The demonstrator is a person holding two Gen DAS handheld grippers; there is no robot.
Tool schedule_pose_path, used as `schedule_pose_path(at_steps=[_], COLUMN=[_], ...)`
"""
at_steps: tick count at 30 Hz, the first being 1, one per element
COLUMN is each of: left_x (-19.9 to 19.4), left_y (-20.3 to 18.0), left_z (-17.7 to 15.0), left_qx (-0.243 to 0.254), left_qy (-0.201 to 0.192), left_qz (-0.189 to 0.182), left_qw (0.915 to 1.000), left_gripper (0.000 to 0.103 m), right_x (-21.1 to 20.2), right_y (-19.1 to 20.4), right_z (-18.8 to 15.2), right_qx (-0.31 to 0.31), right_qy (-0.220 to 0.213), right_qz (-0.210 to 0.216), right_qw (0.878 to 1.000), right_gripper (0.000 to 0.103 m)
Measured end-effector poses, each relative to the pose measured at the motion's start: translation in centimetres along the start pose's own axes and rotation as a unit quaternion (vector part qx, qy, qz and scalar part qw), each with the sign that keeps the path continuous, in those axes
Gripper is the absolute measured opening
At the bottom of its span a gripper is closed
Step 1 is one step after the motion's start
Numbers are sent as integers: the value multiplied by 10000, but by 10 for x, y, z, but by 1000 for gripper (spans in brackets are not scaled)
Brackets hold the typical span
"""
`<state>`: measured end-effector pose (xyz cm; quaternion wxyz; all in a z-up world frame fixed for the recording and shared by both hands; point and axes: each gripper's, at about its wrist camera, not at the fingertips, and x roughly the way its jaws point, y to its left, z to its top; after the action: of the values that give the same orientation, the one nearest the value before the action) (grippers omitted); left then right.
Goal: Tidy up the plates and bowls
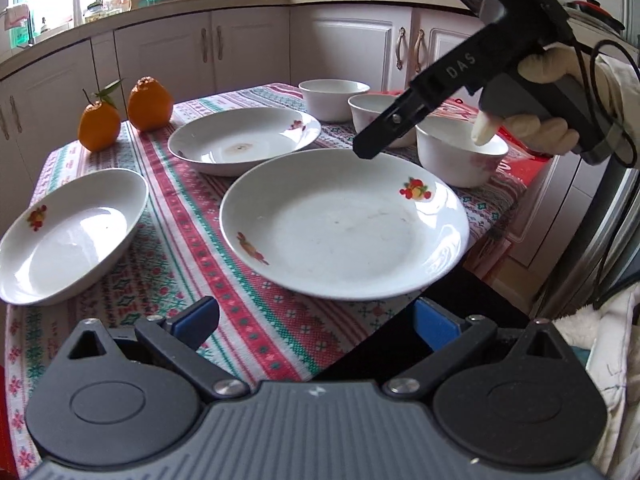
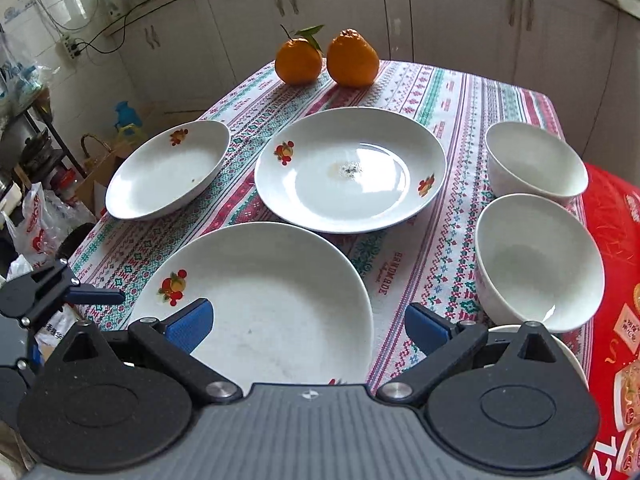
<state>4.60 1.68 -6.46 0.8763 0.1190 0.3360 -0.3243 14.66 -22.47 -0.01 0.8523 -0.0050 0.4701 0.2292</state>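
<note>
Three white plates with fruit prints lie on the patterned tablecloth: a near one point(image 1: 344, 224) point(image 2: 264, 304), a middle one point(image 1: 244, 140) point(image 2: 350, 168) and a left one point(image 1: 68, 236) point(image 2: 168, 170). Three white bowls stand at the right: point(image 1: 334, 98), point(image 1: 378, 114), point(image 1: 460, 156); two show in the right wrist view point(image 2: 536, 158) point(image 2: 538, 260). My left gripper point(image 1: 316, 324) is open and empty before the near plate. My right gripper point(image 2: 308, 324) point(image 1: 366, 148) is open and empty above the near plate's right edge.
Two oranges point(image 1: 120, 114) point(image 2: 328, 62) sit at the table's far side. A red box point(image 2: 612, 280) lies under the cloth's right edge. White kitchen cabinets point(image 1: 248, 48) stand behind. Bags and clutter point(image 2: 36, 220) lie on the floor at the left.
</note>
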Motion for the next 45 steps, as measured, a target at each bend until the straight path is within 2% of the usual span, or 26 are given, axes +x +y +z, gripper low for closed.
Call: schedule_pose_path(at_steps=[6, 9, 14, 20, 25, 32, 45], left_x=[9, 13, 18, 19, 22, 22, 13], left_y=[-6, -8, -9, -8, -8, -8, 0], left_z=[2, 3, 5, 7, 8, 7, 5], left_qx=[11, 43, 15, -43, -68, -36, 100], left_qy=[39, 60, 79, 53, 45, 6, 58], left_qz=[-110, -148, -219, -285, -360, -398, -444], left_qw=[9999, 9999, 9997, 9996, 9993, 9992, 9989], left_gripper=[102, 102, 102, 102, 102, 102, 102], right_x=[12, 18, 27, 30, 35, 44, 46], right_y=[-10, -12, -12, -15, -10, -10, -18], right_z=[5, 7, 10, 14, 21, 25, 31], right_qx=[5, -11, -117, -235, -371, -314, 311], right_qy=[254, 369, 569, 705, 920, 1188, 1536], right_qz=[154, 271, 414, 407, 326, 446, 865], right_qw=[9996, 9990, 9975, 9964, 9945, 9914, 9839], right_gripper=[102, 98, 86, 81, 80, 76, 76])
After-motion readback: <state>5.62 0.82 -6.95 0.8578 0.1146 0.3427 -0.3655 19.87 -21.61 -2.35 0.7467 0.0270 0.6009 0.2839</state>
